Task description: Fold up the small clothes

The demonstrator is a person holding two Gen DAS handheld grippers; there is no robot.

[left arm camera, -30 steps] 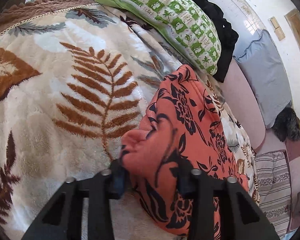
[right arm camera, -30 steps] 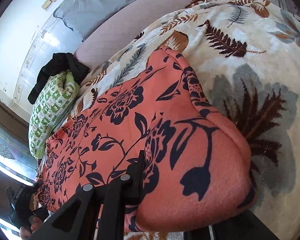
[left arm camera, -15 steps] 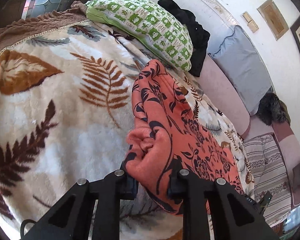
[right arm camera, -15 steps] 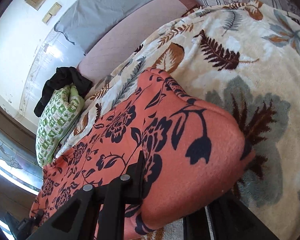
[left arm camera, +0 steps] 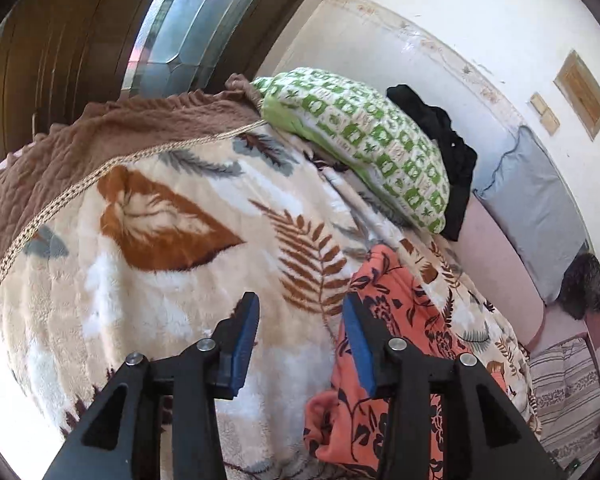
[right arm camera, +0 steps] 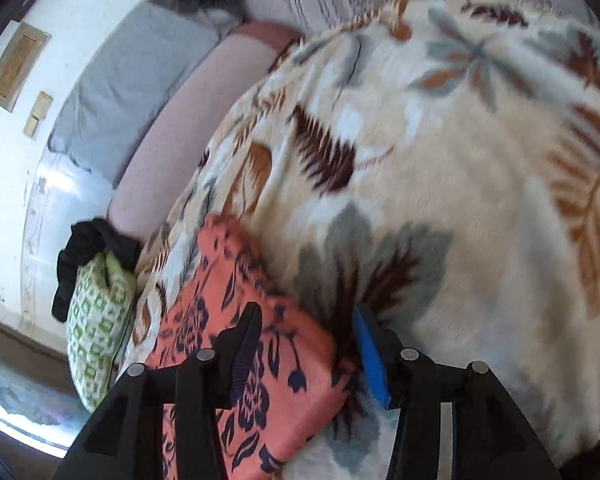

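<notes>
Both grippers (left arm camera: 298, 334) (right arm camera: 306, 346) tilted downward (jaws apart)

One orange floral garment (left arm camera: 404, 344), one leaf-print blanket (left arm camera: 148, 288), one green-checked pillow (left arm camera: 364, 140), one black cloth (left arm camera: 448, 148).

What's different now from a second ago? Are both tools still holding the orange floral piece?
No. Both tools have just been opening and let go: the left tool now stands beside the orange floral garment, nothing between its jaws; the right tool has pulled back, jaws apart around a corner. The garment lies folded on the leaf-print blanket. Green pillow unchanged.
</notes>
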